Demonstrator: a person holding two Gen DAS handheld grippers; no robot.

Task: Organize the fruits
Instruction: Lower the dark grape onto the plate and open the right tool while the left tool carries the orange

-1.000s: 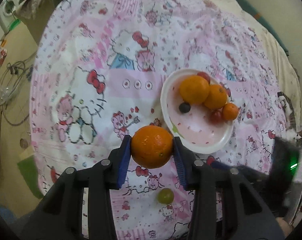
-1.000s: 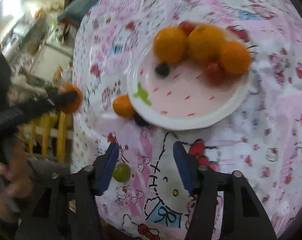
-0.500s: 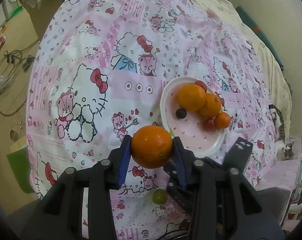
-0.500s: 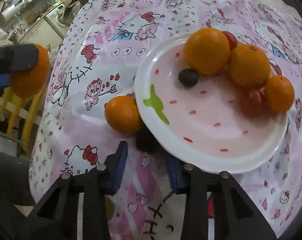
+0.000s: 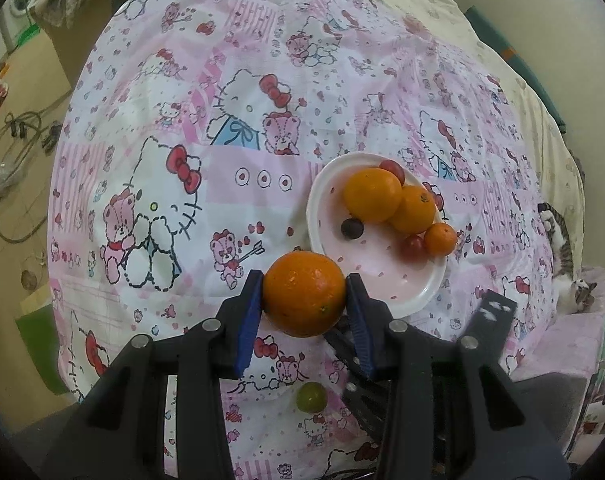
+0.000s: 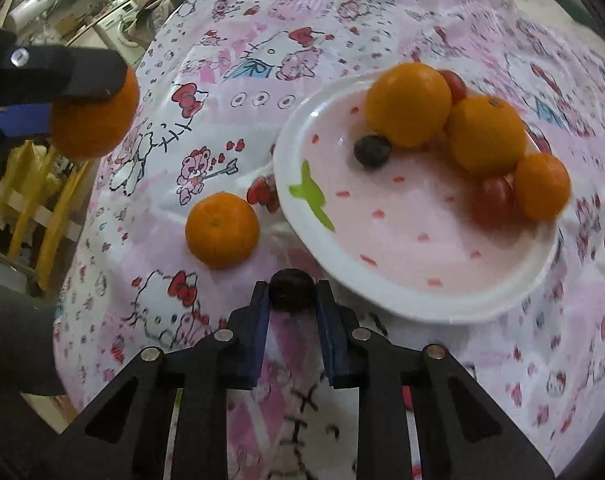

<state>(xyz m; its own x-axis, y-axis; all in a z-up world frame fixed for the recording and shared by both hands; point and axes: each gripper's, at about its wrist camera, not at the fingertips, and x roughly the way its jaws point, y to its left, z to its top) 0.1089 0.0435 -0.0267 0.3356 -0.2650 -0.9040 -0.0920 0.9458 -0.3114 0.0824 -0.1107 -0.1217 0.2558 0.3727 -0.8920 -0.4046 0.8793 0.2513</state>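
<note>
My left gripper (image 5: 304, 300) is shut on a large orange (image 5: 304, 294), held above the cloth just left of the white plate (image 5: 316, 216). My right gripper (image 6: 292, 294) is shut on a small dark grape (image 6: 292, 289) at the plate's near rim (image 6: 422, 308). The plate holds two oranges (image 6: 408, 104), a smaller mandarin (image 6: 542, 186), a dark grape (image 6: 372, 151) and red cherry tomatoes (image 6: 494, 200). A loose mandarin (image 6: 221, 230) lies on the cloth left of the plate. A green grape (image 5: 311, 397) lies near the table's front edge.
A pink cartoon-print cloth (image 5: 206, 128) covers the round table. The right gripper's black body (image 5: 478, 344) shows at the lower right of the left wrist view. A cat (image 5: 562, 248) lies past the table's right edge. Cables (image 5: 10, 152) lie on the floor at left.
My right gripper moved in toward the plate's near rim and closed on the dark grape. The left gripper kept holding the orange almost still.
</note>
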